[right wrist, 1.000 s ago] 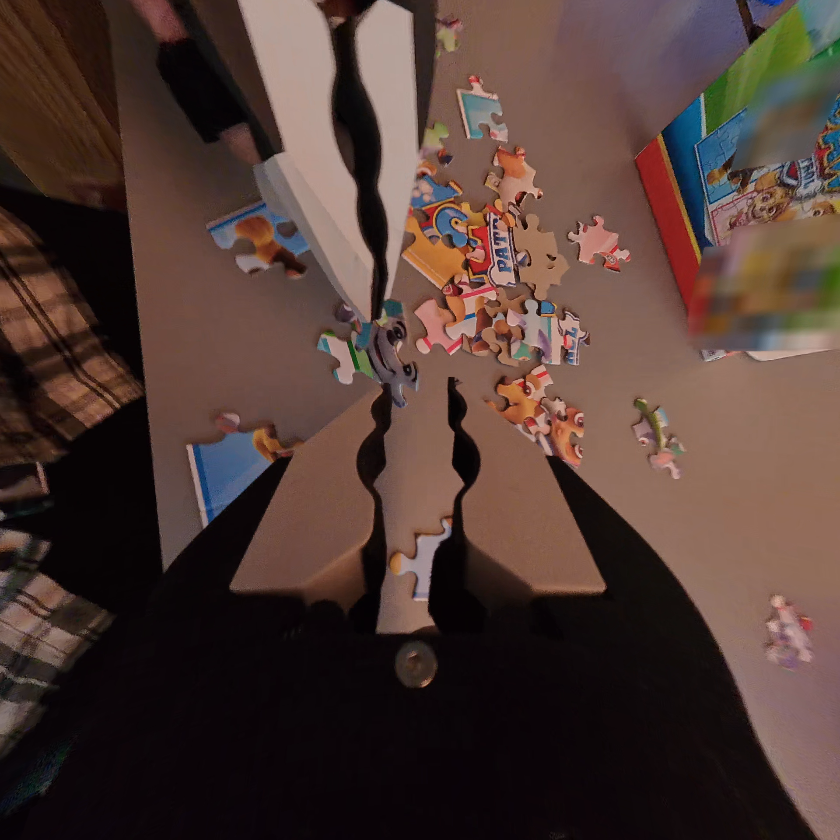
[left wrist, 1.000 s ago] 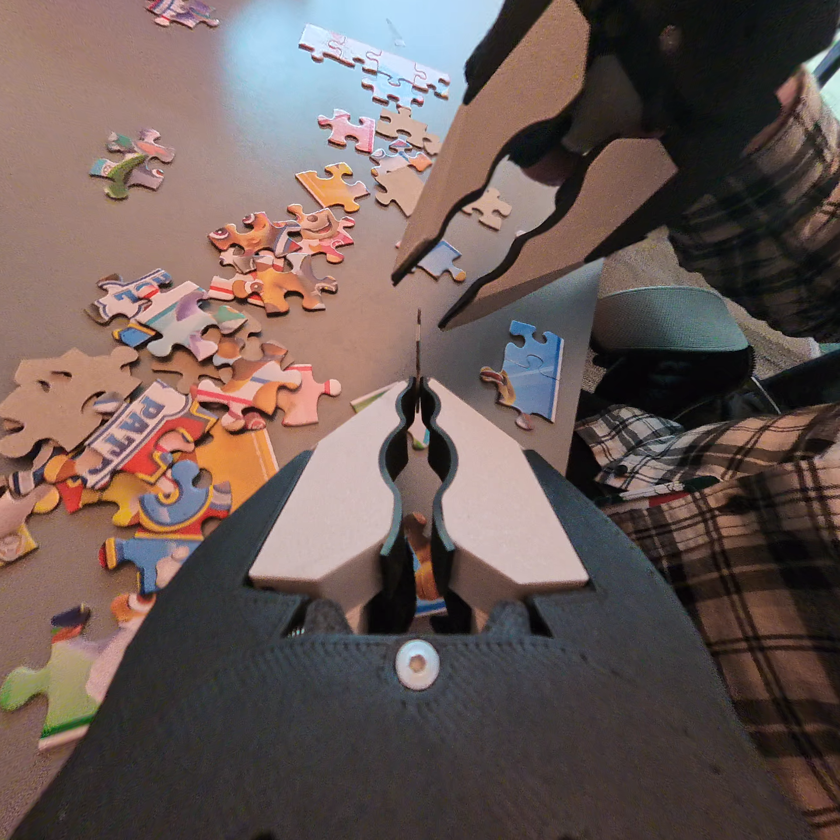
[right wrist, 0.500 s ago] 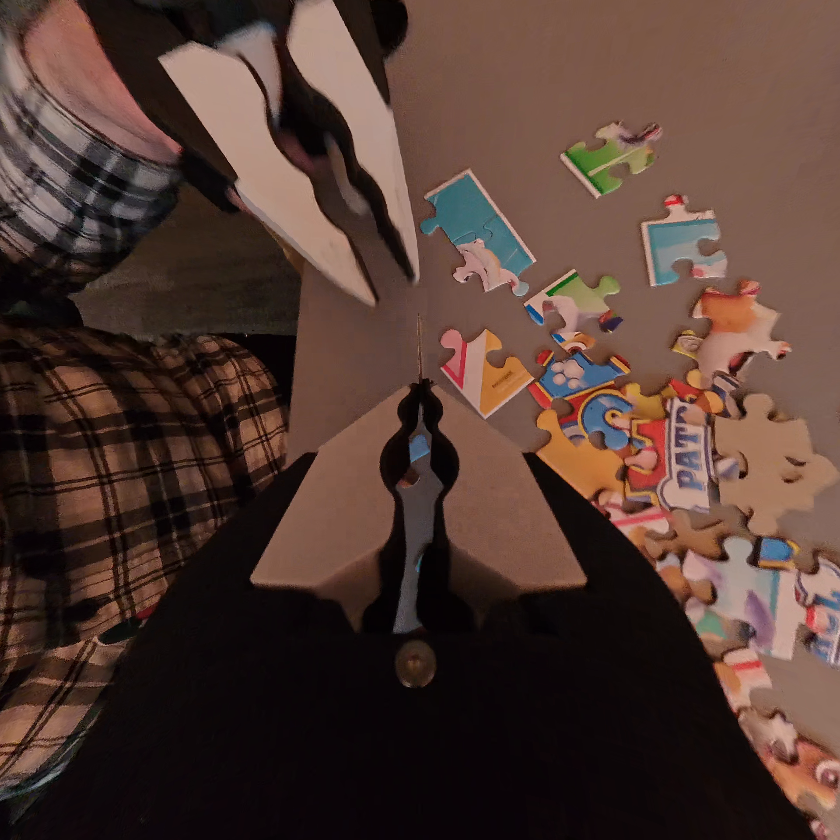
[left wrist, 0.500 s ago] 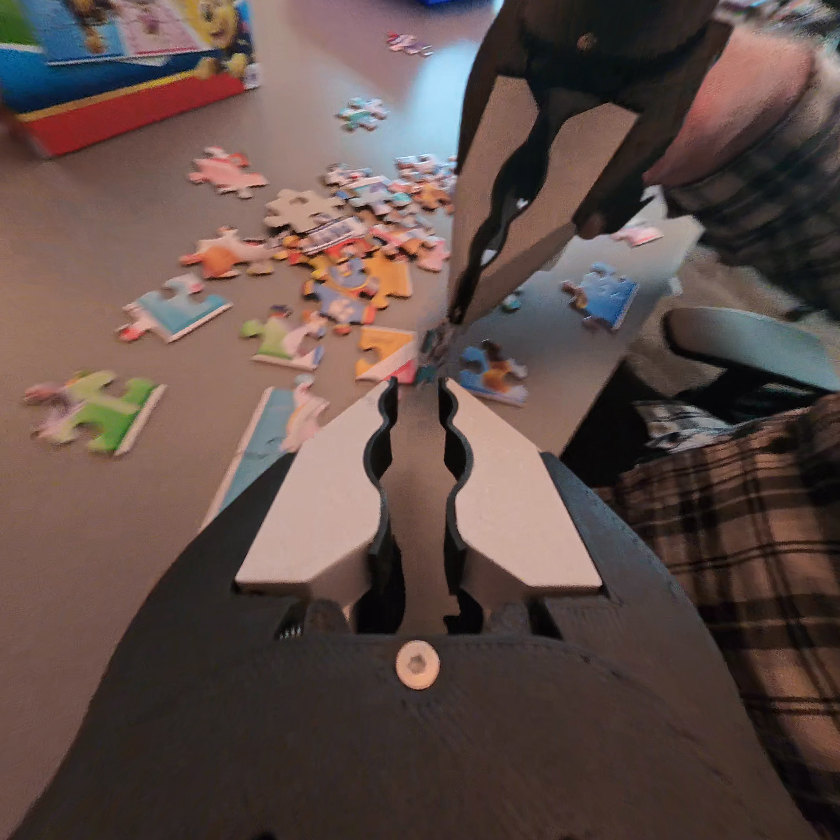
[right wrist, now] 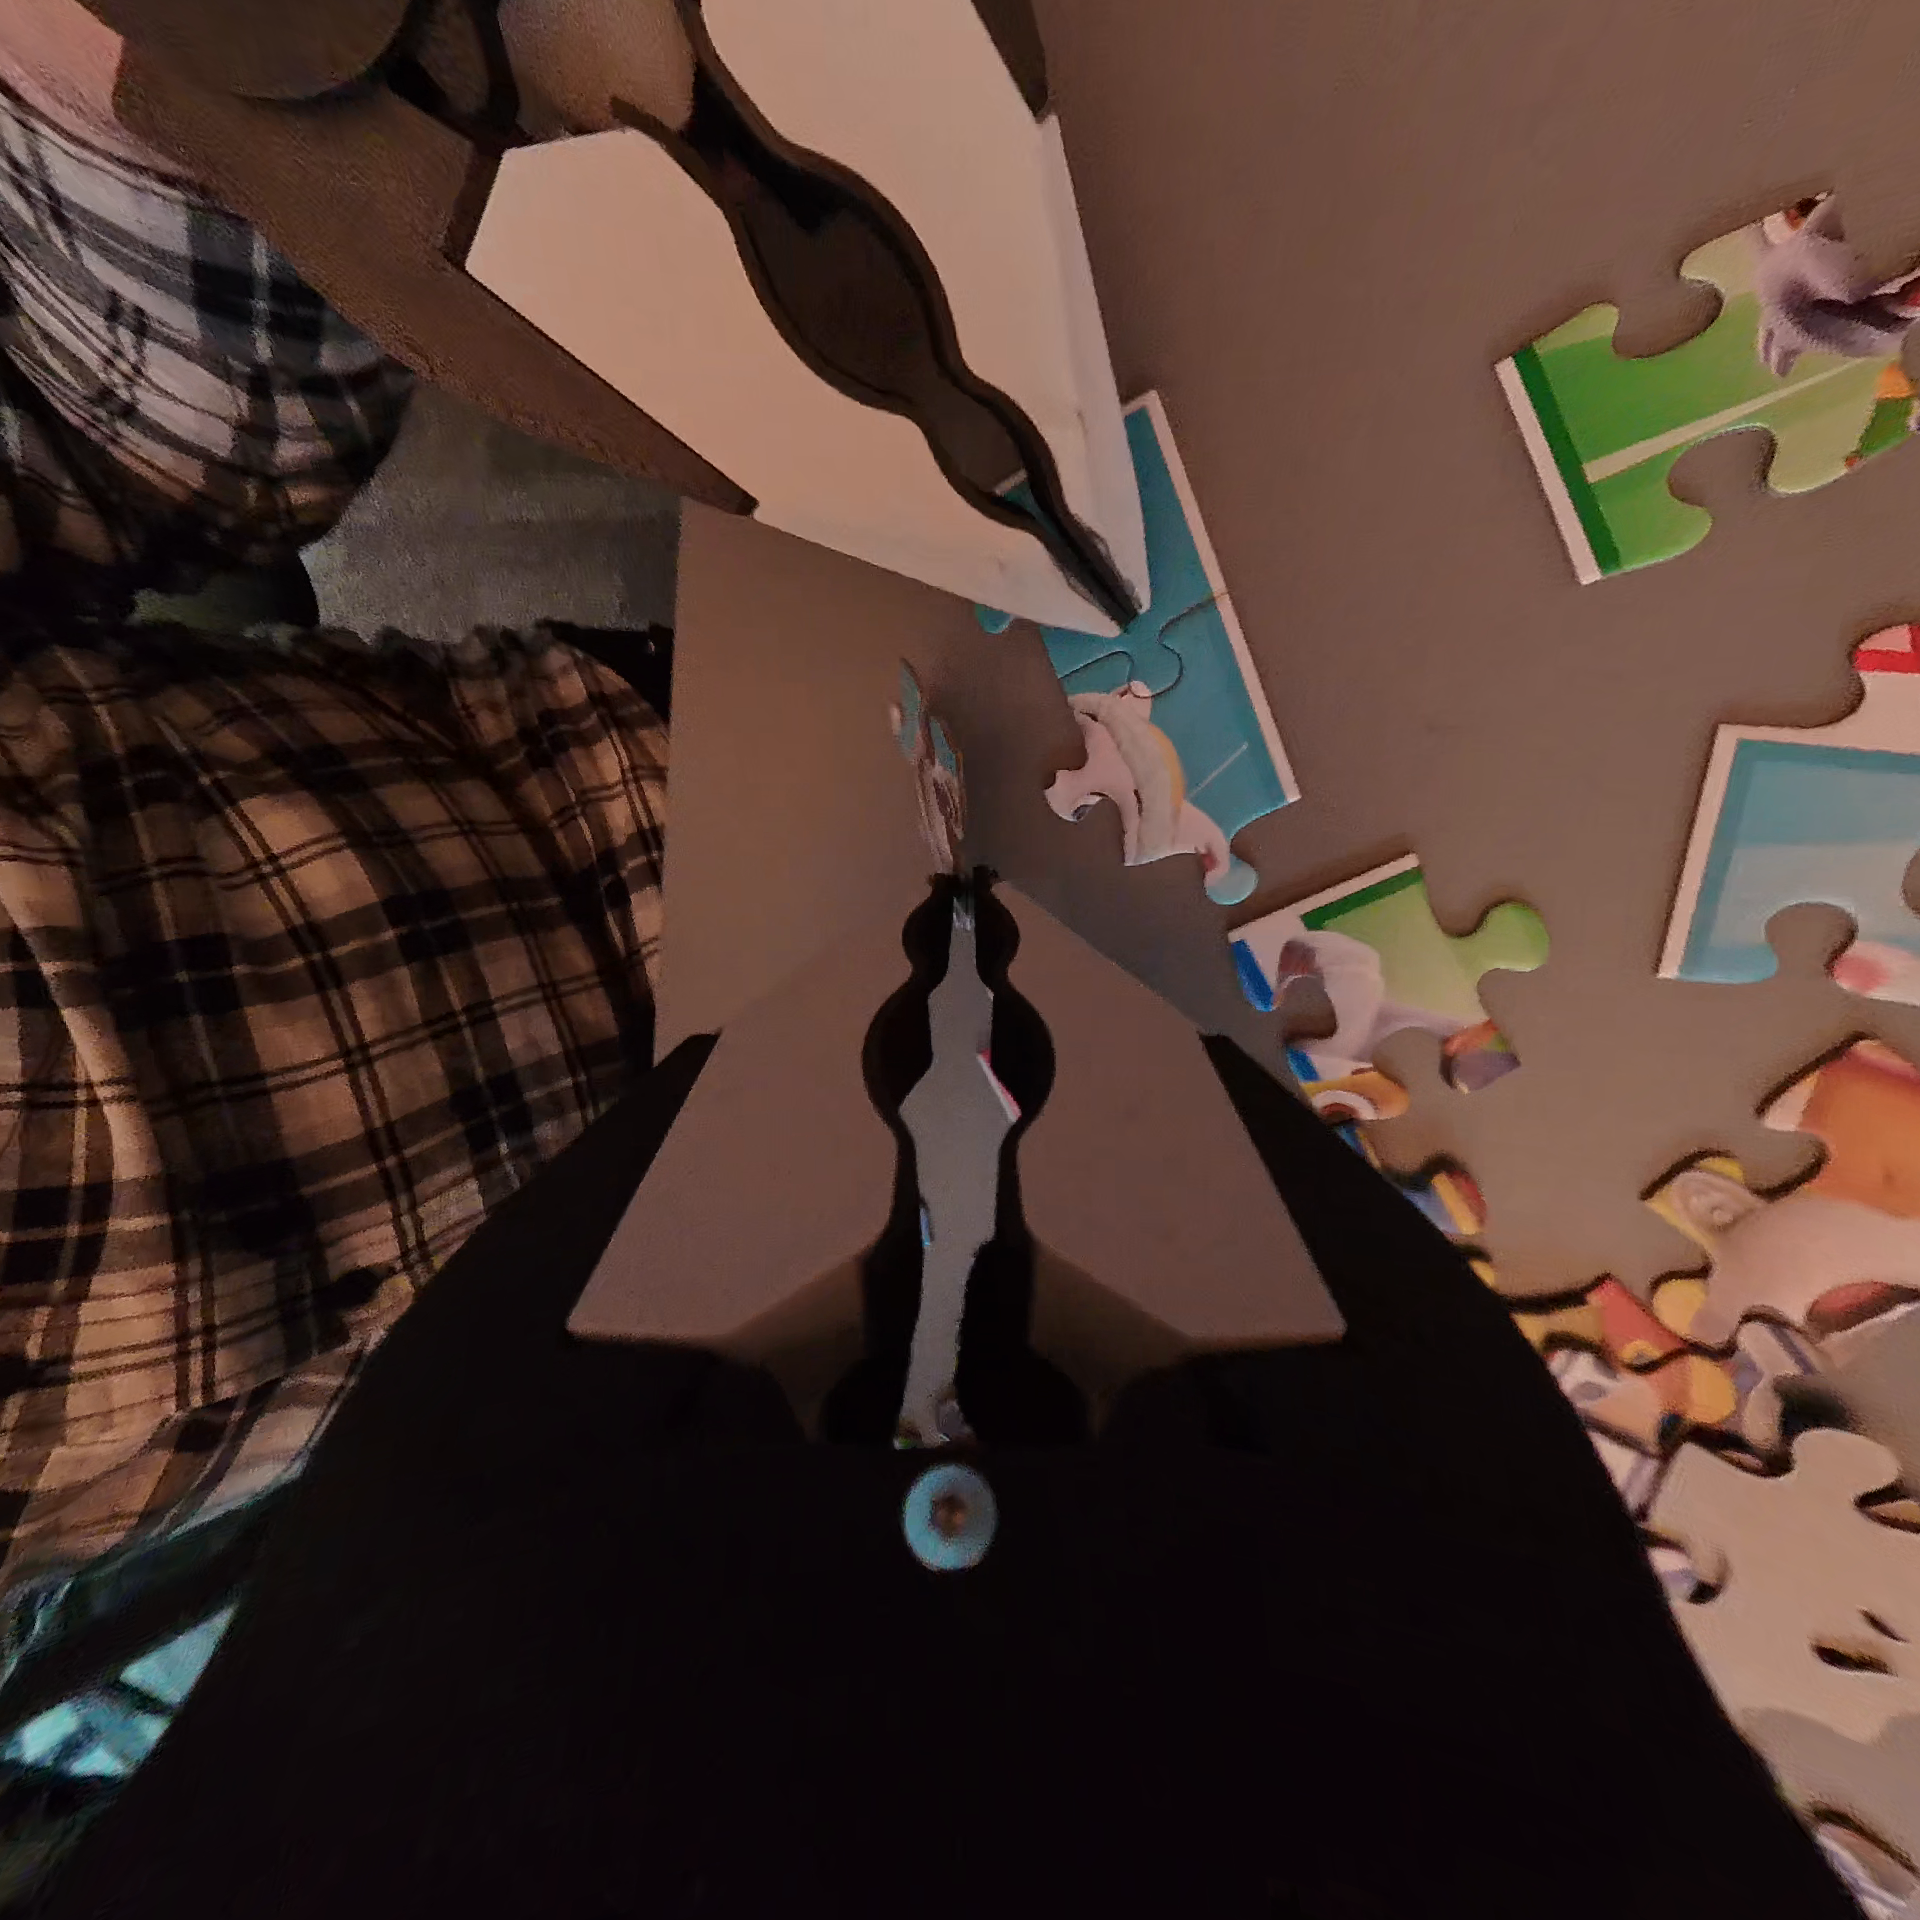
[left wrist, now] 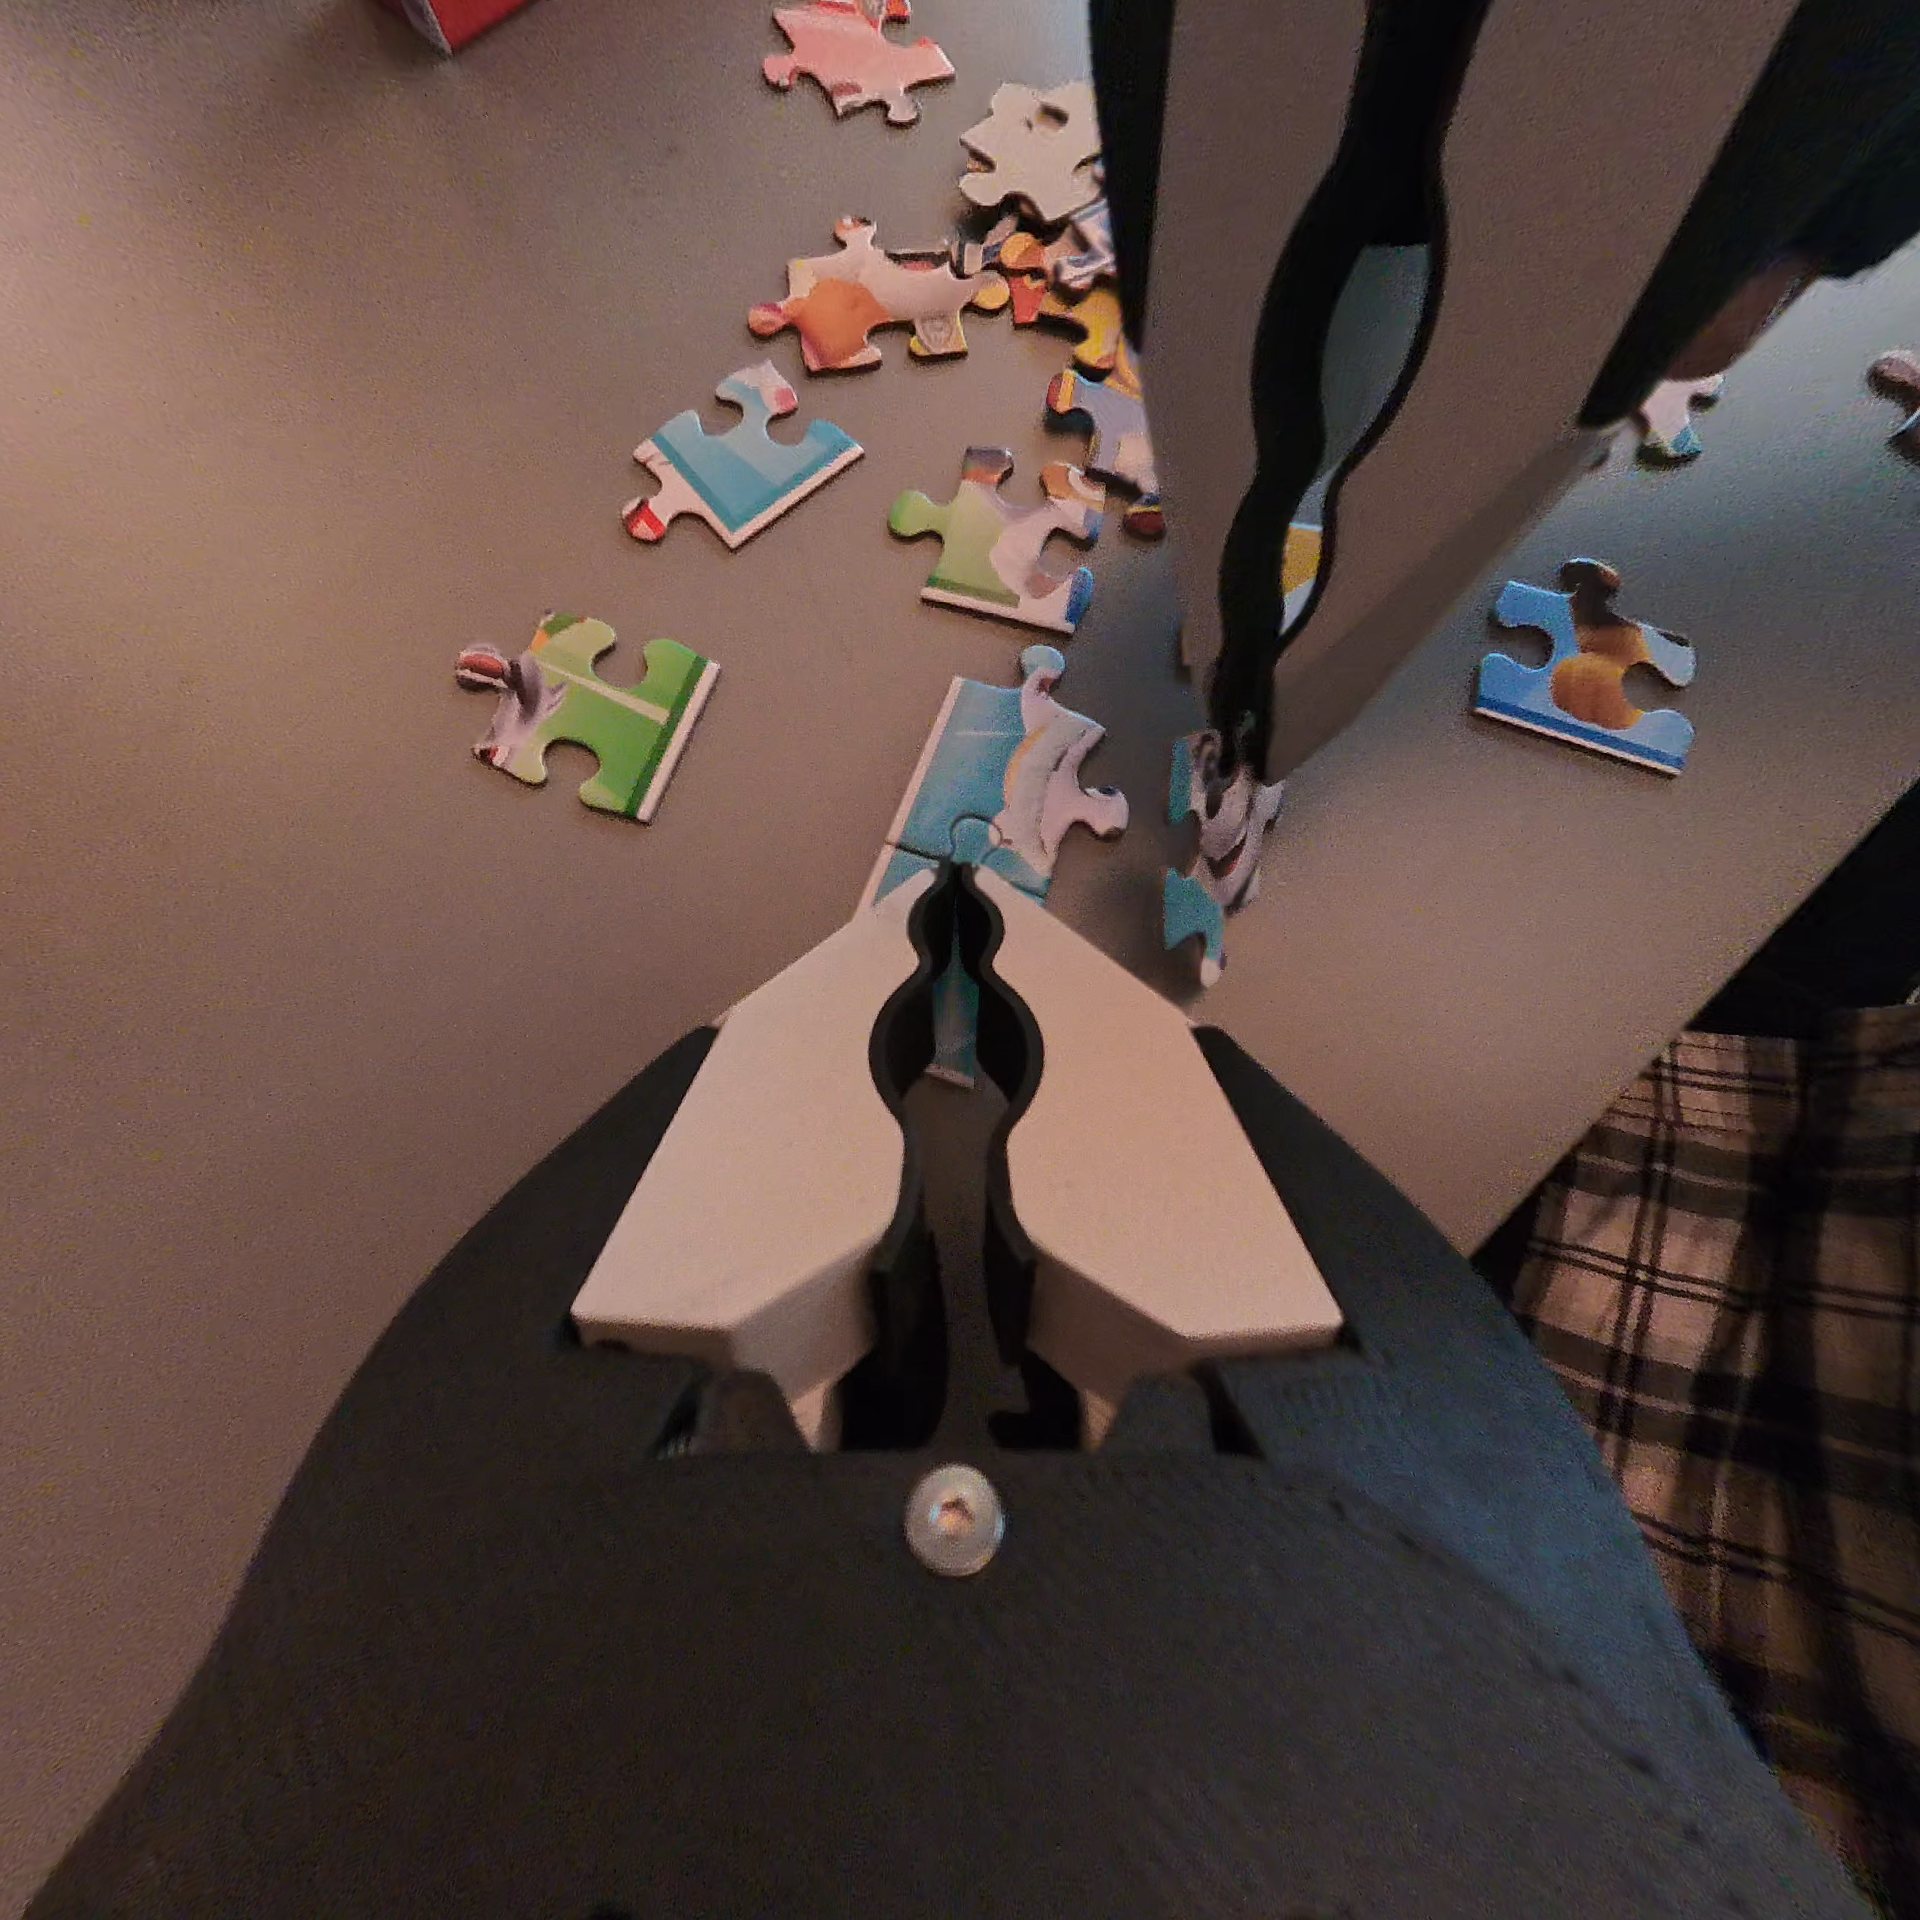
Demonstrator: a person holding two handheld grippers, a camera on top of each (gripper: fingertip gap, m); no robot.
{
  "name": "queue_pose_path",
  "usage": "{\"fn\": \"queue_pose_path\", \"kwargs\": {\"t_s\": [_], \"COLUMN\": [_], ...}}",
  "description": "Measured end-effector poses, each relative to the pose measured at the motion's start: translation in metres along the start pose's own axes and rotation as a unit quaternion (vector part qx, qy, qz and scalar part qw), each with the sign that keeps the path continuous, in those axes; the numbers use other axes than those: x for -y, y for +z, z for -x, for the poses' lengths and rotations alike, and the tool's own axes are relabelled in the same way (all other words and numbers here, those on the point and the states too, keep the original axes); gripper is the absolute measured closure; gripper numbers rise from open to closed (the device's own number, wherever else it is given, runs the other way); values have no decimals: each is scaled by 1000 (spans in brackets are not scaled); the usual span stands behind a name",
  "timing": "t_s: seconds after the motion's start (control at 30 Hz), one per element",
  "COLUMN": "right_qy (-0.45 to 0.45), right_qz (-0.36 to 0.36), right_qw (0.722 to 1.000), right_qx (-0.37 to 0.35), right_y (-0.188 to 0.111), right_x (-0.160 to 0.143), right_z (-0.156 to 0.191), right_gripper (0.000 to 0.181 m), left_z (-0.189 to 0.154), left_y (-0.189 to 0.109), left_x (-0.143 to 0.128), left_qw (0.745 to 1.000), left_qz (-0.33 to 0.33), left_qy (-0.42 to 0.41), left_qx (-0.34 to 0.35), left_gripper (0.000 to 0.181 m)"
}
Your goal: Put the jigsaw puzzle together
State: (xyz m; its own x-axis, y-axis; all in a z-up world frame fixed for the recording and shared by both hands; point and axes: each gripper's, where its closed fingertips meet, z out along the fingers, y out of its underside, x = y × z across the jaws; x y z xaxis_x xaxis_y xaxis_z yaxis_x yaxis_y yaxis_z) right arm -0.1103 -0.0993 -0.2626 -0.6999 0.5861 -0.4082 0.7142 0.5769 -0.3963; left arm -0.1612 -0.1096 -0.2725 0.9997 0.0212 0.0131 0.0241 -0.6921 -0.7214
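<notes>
Two grippers: both pinched shut, working together near the table's edge.
Left gripper [left wrist: 958, 878]: tips closed, pressing on the joined blue pair [left wrist: 987, 774].
Right gripper [right wrist: 961, 883]: clamps a blue piece [left wrist: 1210, 842] on edge, at 3 o'clock of the pair.
Advice: lay the piece flat, align the tab, then press.
Loose pieces [left wrist: 587, 712]: scattered from 10 to 12 o'clock.

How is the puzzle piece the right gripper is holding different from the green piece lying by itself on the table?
The held piece is pinched in the right gripper and stands on edge, while the green piece lies flat on the table with nothing touching it. The held piece is mostly blue and white; the green piece is green with a white line. Both are printed cardboard pieces with knobs and notches.
</notes>
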Motion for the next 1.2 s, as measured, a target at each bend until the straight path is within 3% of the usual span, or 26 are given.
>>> {"fn": "queue_pose_path", "kwargs": {"t_s": [0.17, 0.37, 0.6, 0.87, 1.0, 1.2], "right_qy": [-27, -54, -74, -91, -96, -100], "right_qz": [69, 155, 192, 170, 141, 93], "right_qw": [997, 986, 979, 977, 978, 983], "right_qx": [24, 39, -14, -87, -123, -121], "right_y": [-1, -4, 0, 4, 0, 6], "right_x": [-1, -5, -2, 0, 1, -2], "right_z": [-3, -8, -19, -27, -26, -16], "right_gripper": [180, 181, 175, 181, 176, 179], "left_z": [6, -16, -29, -21, -19, -22], "left_y": [0, -10, -3, -14, -12, -3], "left_x": [2, 10, -6, -8, -10, -3], "left_qw": [1000, 999, 998, 998, 998, 996], "left_qz": [1, -28, 11, 3, 10, 8], "left_qy": [5, 12, 50, 58, 67, 86], "left_qx": [1, -41, -25, 9, 16, 27], "left_gripper": [181, 176, 177, 155, 152, 153]}}
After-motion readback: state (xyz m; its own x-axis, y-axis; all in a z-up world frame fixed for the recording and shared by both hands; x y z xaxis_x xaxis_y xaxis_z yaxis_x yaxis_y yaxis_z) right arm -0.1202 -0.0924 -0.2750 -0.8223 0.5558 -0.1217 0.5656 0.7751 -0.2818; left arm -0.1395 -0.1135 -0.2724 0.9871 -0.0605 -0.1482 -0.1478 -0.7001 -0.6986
